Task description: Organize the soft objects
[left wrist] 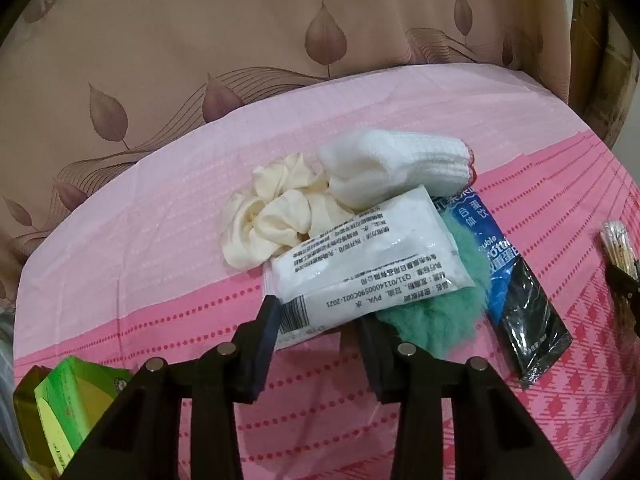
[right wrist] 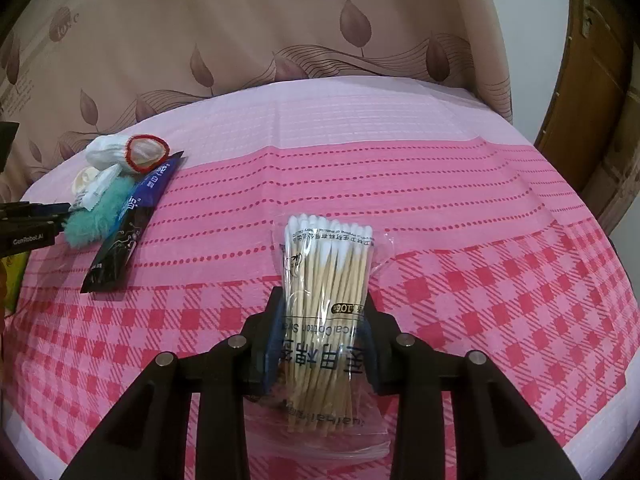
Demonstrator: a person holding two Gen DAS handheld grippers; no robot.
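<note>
Right gripper [right wrist: 322,344] clamped on clear bag of cotton swabs [right wrist: 326,300], white tips pointing away; bag end trails on pink checked cloth [right wrist: 500,300]; left gripper [left wrist: 316,320] with 2 fingers straddling corner of white printed sachet [left wrist: 360,264], contact unclear, so grip cannot be told; green fluffy puff [left wrist: 440,304] under sachet; blue-black foil packet [left wrist: 516,288] beside puff; cream scrunchie [left wrist: 272,220] and white knit glove [left wrist: 392,164] beyond, touching; green box [left wrist: 72,400] near left edge; brown leaf-print curtain [left wrist: 200,40] behind.
</note>
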